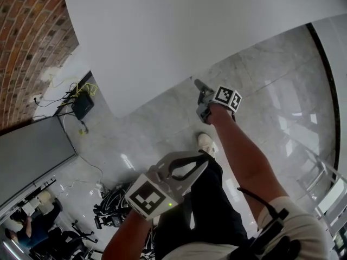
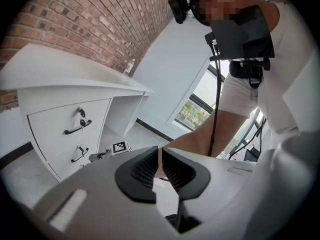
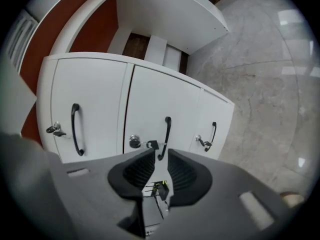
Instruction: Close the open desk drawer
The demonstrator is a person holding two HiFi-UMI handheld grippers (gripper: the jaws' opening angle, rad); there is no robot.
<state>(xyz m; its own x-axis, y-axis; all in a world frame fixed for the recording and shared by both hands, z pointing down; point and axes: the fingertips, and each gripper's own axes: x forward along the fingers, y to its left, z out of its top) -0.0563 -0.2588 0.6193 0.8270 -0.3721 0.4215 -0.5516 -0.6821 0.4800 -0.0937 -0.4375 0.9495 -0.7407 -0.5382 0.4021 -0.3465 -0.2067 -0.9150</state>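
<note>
The white desk fills the top of the head view. Its pedestal of three drawer fronts with black handles and keys in the locks faces my right gripper. That gripper is shut and empty, a short way off the middle front. A dark seam shows beside the middle front; I cannot tell which drawer stands out. In the head view my right gripper points at the desk's edge. My left gripper is shut on nothing, held back near the body. Its own view shows the drawers from the side.
Marble floor lies below the desk, and the person's shoe stands on it. A brick wall, a black box with cables and a grey panel are on the left. Chair bases stand lower left.
</note>
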